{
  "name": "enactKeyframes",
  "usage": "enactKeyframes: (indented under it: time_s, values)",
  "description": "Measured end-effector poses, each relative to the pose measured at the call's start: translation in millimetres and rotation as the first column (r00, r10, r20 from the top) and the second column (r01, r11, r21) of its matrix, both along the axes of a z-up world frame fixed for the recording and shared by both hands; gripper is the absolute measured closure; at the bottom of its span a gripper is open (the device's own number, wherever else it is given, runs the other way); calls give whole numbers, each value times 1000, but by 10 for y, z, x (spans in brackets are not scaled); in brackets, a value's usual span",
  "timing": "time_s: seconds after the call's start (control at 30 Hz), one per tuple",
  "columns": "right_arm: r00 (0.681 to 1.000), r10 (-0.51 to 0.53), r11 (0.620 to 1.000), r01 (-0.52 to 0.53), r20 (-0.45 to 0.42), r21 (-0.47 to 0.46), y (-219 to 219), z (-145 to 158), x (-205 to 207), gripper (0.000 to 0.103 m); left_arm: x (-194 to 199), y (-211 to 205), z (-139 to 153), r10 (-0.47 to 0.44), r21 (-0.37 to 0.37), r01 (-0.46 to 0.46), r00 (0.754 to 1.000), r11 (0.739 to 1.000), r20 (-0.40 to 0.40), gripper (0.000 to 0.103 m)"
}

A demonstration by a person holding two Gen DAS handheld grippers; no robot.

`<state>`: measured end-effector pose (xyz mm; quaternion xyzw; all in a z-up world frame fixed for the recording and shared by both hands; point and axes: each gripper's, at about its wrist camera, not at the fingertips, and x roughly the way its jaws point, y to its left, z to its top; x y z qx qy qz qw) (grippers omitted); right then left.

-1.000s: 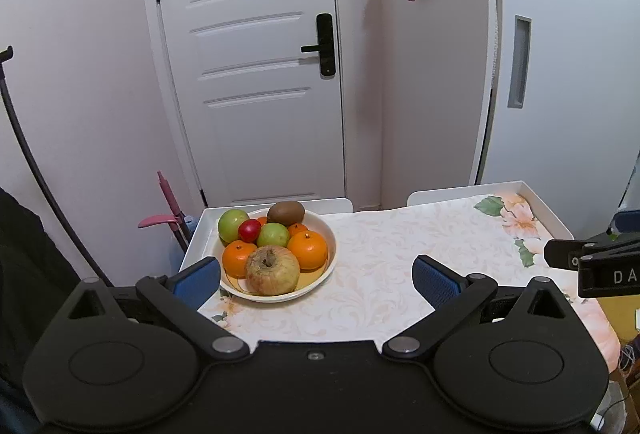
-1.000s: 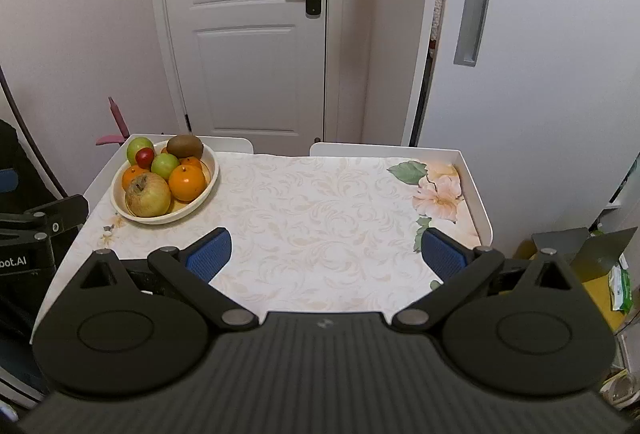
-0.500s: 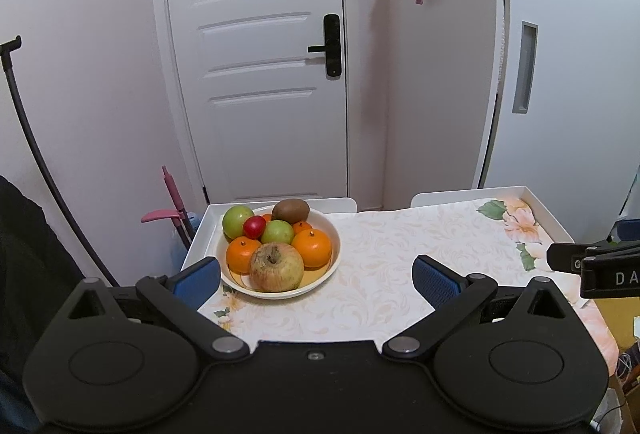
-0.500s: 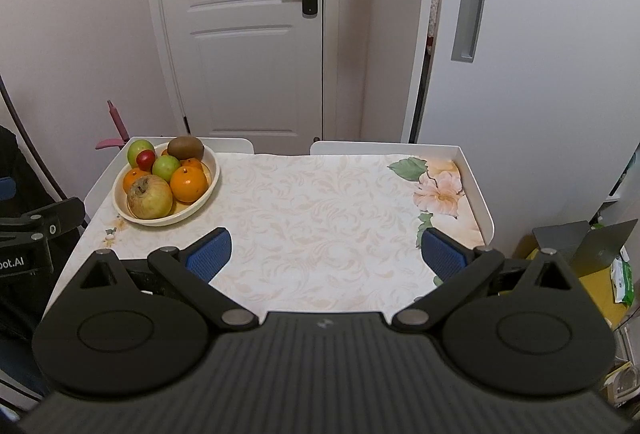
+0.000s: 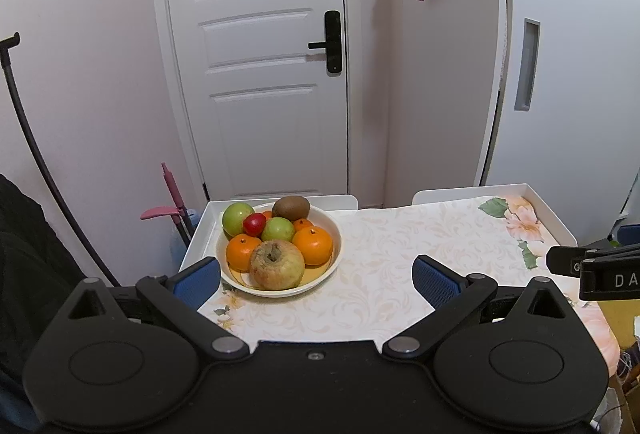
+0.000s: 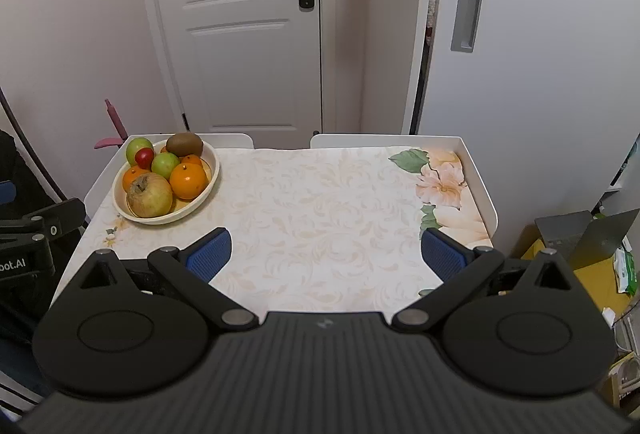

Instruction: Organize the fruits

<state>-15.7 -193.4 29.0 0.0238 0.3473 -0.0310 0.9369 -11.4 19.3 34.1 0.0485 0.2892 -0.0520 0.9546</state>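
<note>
A cream bowl point(image 5: 332, 262) point(image 6: 210, 186) stands at the table's far left corner, piled with fruit: a brownish apple point(image 5: 277, 265) point(image 6: 150, 195) in front, oranges point(image 5: 313, 245) point(image 6: 188, 181), two green apples point(image 5: 237, 218), a small red fruit point(image 5: 255, 223) and a kiwi point(image 5: 291, 207) point(image 6: 184, 144) at the back. My left gripper point(image 5: 316, 276) is open just short of the bowl, holding nothing. Over the table's near middle my right gripper point(image 6: 325, 253) is open and empty, with the bowl to its far left.
The table point(image 6: 320, 202) has a floral cloth and a raised white rim point(image 6: 480, 186). A white door point(image 5: 264, 54) and walls stand behind it. A pink tool point(image 5: 172, 194) leans at the far left corner. Boxes and packets point(image 6: 592, 246) sit on the floor to the right.
Both views have drifted slightly; the left gripper has tilted up a little, so the bowl sits lower and a bit nearer in its view. Both grippers stay open.
</note>
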Motion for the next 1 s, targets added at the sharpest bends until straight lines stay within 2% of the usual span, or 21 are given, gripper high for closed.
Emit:
enactKeyframes:
  time_s: [1.0]
  values:
    - [1000, -13, 1000, 13, -2, 10, 18, -11, 42, 0, 27, -37, -32, -18, -5, 18, 1000, 1000, -16, 0]
